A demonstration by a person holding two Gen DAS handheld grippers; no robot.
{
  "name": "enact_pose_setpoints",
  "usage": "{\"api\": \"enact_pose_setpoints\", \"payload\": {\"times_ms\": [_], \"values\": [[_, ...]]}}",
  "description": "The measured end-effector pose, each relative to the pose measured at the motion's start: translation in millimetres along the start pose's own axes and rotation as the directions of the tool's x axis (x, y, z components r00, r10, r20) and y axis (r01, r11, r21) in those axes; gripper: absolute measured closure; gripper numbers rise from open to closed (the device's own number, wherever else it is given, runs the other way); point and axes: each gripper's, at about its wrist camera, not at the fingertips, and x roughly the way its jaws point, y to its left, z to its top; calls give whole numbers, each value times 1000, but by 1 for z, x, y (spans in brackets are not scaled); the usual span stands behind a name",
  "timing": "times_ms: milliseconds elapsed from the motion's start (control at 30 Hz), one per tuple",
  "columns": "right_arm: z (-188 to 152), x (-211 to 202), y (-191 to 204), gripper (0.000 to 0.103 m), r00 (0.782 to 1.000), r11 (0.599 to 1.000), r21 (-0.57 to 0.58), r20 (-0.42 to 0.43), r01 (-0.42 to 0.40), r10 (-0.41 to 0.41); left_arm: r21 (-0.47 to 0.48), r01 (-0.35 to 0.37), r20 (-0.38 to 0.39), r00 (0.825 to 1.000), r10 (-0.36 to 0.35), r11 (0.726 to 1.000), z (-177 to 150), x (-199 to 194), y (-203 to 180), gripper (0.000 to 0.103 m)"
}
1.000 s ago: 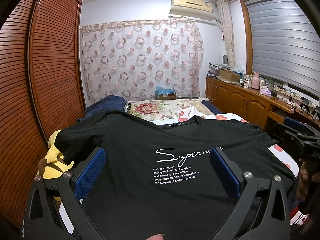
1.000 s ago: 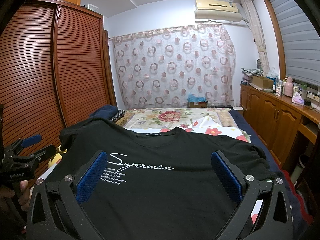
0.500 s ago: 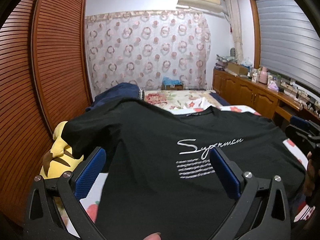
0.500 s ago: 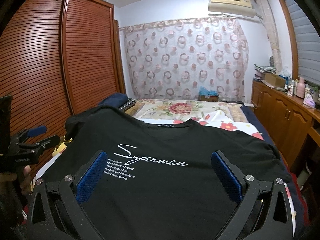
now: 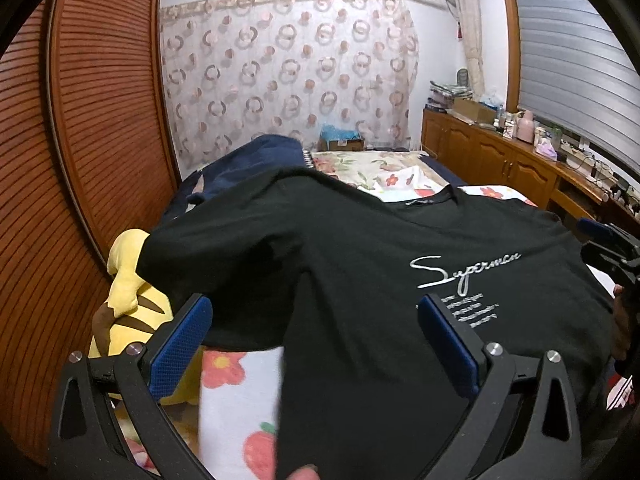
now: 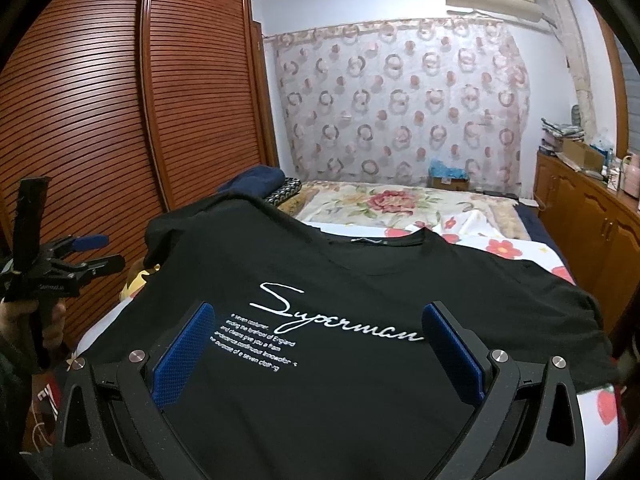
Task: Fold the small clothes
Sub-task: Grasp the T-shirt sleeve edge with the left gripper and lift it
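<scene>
A black T-shirt (image 5: 380, 248) with a white "Superman" print lies spread face up on the bed, collar toward the far end. My left gripper (image 5: 316, 344) hovers over the shirt's left sleeve (image 5: 224, 264) and side edge. Its jaws are closing but still wide, with cloth below them and neither pad pressing on it. My right gripper (image 6: 318, 356) stands open above the shirt (image 6: 360, 280), straddling the print. Each gripper also shows at the edge of the other's view: the left gripper (image 6: 90, 254) and the right gripper (image 5: 604, 240), each held in a hand.
A yellow plush toy (image 5: 128, 280) lies at the bed's left edge, against the slatted wooden wardrobe (image 5: 100, 120). A floral sheet (image 5: 236, 400) covers the bed. Folded navy clothes (image 5: 256, 156) sit at the far left. A wooden cabinet (image 5: 500, 160) with clutter lines the right wall.
Both views have swung left. The left gripper has moved from over the chest to over the left sleeve and side edge. The right gripper has come closer over the print.
</scene>
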Motion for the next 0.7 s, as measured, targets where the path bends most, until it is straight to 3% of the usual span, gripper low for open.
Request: {"api": "enact_pose_setpoints", "payload": {"times_ms": [167,500,700], "values": [[-5,5,-2,0,1000,1000,-7,-19,-16,16,-61,16,-20,1000,-17,998,6,8,36,30],[8,29,-3,0,997,998,-30,-65,-47,45,-175,16,-37,999,-22,984,19,37,100,41],[11,38,0,0,995,997,-30,-67,-70,68,-214,23,-109,993,-47,977,1,70,114,46]]}}
